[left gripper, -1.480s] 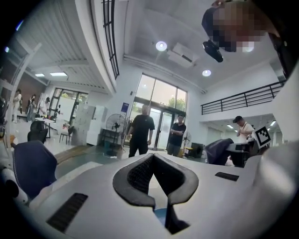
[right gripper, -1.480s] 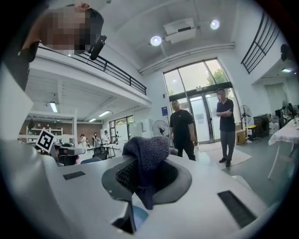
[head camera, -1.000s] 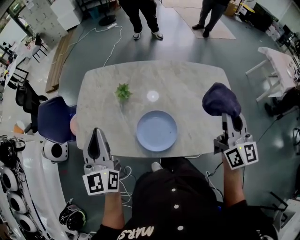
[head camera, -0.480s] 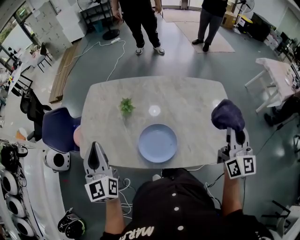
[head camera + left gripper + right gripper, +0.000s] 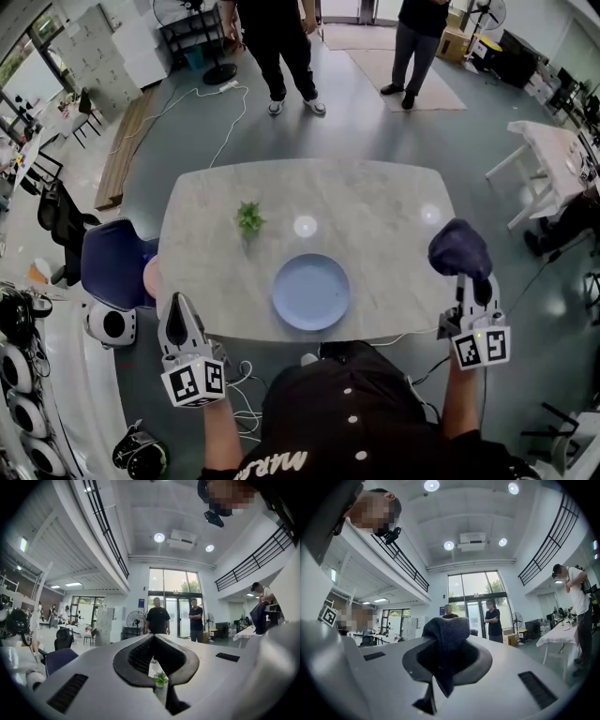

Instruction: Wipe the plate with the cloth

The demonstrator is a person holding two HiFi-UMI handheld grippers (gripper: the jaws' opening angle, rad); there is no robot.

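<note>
A pale blue plate point(image 5: 311, 292) lies near the front edge of the marble table point(image 5: 375, 202). My right gripper point(image 5: 461, 278) hangs off the table's right front corner, shut on a dark blue cloth point(image 5: 458, 248) that bunches over its tips. The right gripper view shows the cloth point(image 5: 446, 632) wedged between the closed jaws. My left gripper point(image 5: 178, 316) is held below the table's left front corner, shut and empty. In the left gripper view its jaws meet with nothing between them.
A small green plant point(image 5: 249, 217) stands left of the table's middle, also visible in the left gripper view as a plant point(image 5: 161, 678). A blue chair point(image 5: 111, 263) sits at the table's left. Two people point(image 5: 272, 37) stand beyond the far edge. A white table point(image 5: 551, 141) is at the right.
Both grippers have drawn back toward me, away from the table's front edge. The cloth stays held in the right one. The plate has not moved.
</note>
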